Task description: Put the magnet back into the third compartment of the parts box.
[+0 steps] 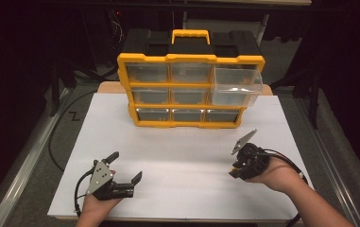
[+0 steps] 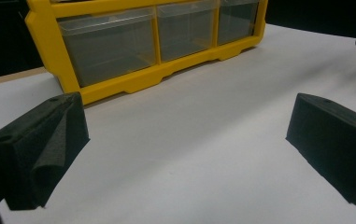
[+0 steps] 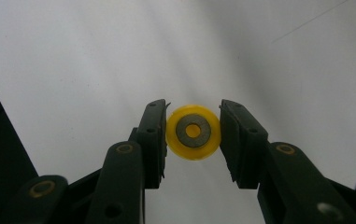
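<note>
The wheel (image 3: 193,132) in my right gripper (image 3: 193,140) looks like glossy yellow plastic around a dull grey metal ring. My left gripper (image 2: 185,140) has matt black, foam-like pads. The desk (image 1: 177,151) top is matt white, and the drawer cabinet (image 1: 190,90) is smooth yellow plastic with clear drawers.

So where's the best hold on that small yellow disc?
Across its round rim, from above, as the right gripper does: the yellow disc lies flat on the white table, so only its edge offers opposing faces. The jaws bracket it on both sides.
</note>
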Demonstrator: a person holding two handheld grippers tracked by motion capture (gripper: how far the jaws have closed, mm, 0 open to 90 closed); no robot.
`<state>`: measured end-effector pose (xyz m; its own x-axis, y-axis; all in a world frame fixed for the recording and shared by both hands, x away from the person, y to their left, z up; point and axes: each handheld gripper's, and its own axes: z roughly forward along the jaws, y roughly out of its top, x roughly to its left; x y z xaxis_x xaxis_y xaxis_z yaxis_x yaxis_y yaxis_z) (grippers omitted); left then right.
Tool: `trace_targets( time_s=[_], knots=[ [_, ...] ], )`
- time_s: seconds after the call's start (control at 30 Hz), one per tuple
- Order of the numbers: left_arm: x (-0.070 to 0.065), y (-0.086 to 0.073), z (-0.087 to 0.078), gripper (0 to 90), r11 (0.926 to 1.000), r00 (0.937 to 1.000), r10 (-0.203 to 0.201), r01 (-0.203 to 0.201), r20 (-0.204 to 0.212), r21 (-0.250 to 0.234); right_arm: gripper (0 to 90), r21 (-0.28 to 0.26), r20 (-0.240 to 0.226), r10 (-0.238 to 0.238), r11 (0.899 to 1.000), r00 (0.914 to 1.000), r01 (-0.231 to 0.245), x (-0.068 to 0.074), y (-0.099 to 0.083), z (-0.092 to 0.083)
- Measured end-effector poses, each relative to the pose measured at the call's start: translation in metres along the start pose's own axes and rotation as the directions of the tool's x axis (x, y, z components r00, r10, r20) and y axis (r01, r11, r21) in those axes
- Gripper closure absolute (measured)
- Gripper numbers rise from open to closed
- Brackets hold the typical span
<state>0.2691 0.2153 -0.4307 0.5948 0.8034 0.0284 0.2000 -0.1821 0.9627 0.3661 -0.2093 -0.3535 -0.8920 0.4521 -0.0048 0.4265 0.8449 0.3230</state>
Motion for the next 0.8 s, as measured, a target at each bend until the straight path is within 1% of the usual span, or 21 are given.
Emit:
trace_targets(
  time_s=[0.1,0.13,0.17,0.3,0.4,0.47,0.63,0.67,0.7,0.73,0.8],
  knots=[
    [0.0,0.0,0.0,0.2,1.0,1.0,-0.005,0.005,0.002,-0.003,65.0,0.005,-0.002,0.001,1.0,1.0,-0.001,0.0,0.002,-0.006],
    [0.0,0.0,0.0,0.2,1.0,1.0,-0.002,0.002,0.002,-0.002,65.0,0.002,-0.001,0.005,1.0,1.0,-0.005,0.0,0.002,-0.008],
    [0.0,0.0,0.0,0.2,1.0,1.0,0.0,0.0,0.003,-0.001,65.0,0.0,-0.001,-0.005,1.0,1.0,0.005,-0.002,0.003,-0.01],
    [0.0,0.001,-0.001,0.2,1.0,1.0,-0.001,0.001,0.002,-0.007,65.0,-0.005,0.005,0.0,1.0,1.0,0.0,-0.003,0.005,-0.015],
    [-0.001,0.0,-0.002,0.2,1.0,1.0,-0.003,0.003,0.005,-0.003,65.0,0.002,0.006,-0.011,1.0,0.9999,0.011,-0.004,0.007,-0.018],
    [-0.001,0.0,-0.001,0.2,1.0,1.0,-0.005,0.005,0.005,-0.001,65.1,0.004,0.008,-0.004,1.0,1.0,0.004,-0.004,0.009,-0.021],
    [-0.001,0.0,-0.001,0.2,1.0,1.0,-0.007,0.007,0.002,-0.003,65.1,0.021,0.004,-0.017,1.0,0.9998,0.017,-0.005,0.011,-0.027],
    [-0.001,0.001,-0.001,0.2,1.0,1.0,-0.006,0.006,0.002,-0.004,65.1,0.012,0.004,-0.012,1.0,0.9999,0.012,-0.005,0.012,-0.029],
    [-0.001,0.001,-0.001,0.2,1.0,1.0,-0.006,0.006,0.003,-0.005,65.1,0.011,0.001,-0.013,1.0,0.9999,0.013,-0.006,0.013,-0.031],
    [-0.001,0.001,-0.001,0.2,1.0,1.0,-0.003,0.003,0.003,-0.004,65.0,0.011,0.002,-0.005,1.0,1.0,0.005,-0.006,0.014,-0.033],
    [-0.001,0.0,-0.001,0.2,1.0,1.0,-0.005,0.005,-0.001,0.001,65.1,0.018,0.001,-0.014,1.0,0.9999,0.014,-0.007,0.016,-0.035]
  ],
)
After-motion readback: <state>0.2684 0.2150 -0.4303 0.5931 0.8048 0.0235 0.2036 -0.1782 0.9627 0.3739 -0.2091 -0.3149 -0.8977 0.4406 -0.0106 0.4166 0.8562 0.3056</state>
